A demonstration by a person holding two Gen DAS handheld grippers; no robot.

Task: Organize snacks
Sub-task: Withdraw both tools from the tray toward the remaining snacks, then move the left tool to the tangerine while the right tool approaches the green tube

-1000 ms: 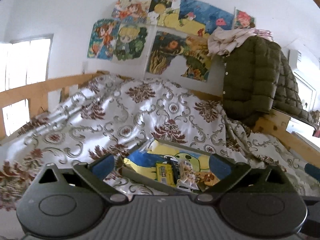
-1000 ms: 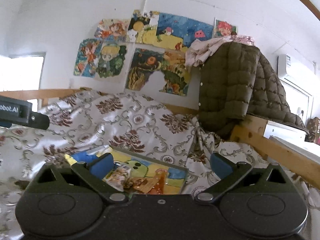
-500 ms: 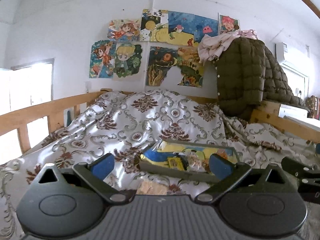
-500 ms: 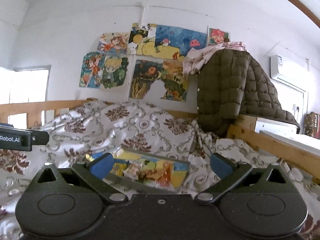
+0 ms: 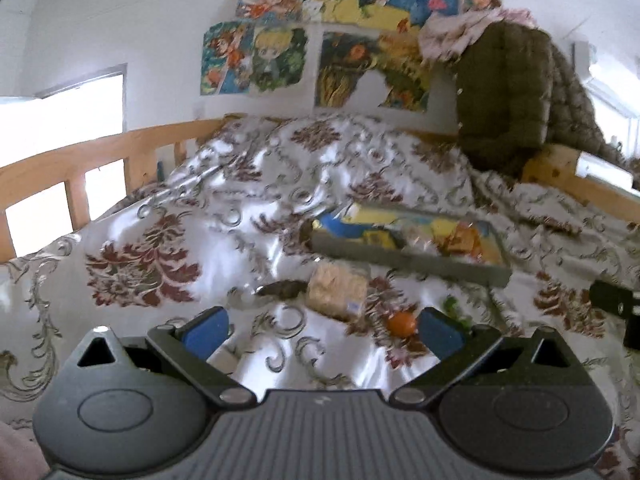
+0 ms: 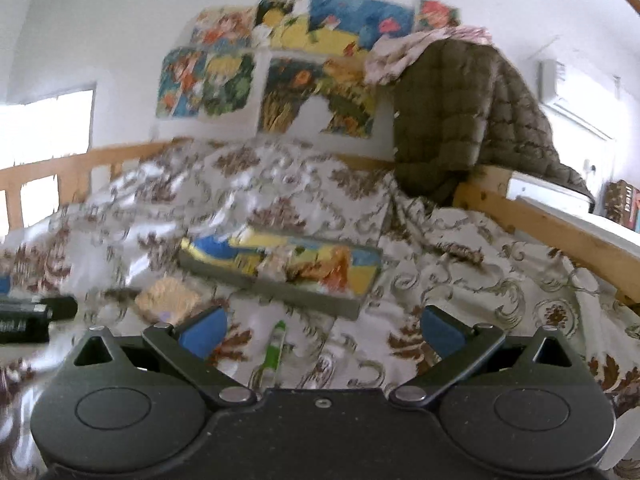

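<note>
A grey tray (image 5: 404, 258) with a yellow and blue picture bottom lies on the bed and holds several snack packs; it also shows in the right wrist view (image 6: 276, 280). In front of it lie a clear pack of beige crackers (image 5: 338, 290), a dark wrapped snack (image 5: 282, 289), a small orange snack (image 5: 401, 323) and a green-and-white stick pack (image 6: 274, 350). My left gripper (image 5: 322, 332) is open and empty, just short of the crackers. My right gripper (image 6: 320, 330) is open and empty above the green stick pack.
The bed is covered by a white quilt with brown floral print (image 5: 208, 216), with wooden rails (image 5: 76, 164) on the left and a wooden rail (image 6: 540, 220) on the right. An olive puffer jacket (image 6: 468, 120) hangs at the back right. Posters (image 5: 352, 40) cover the wall.
Both grippers have pulled back and tilted down from the tray. Loose snacks in front of the tray have come into view. Both stay open.
</note>
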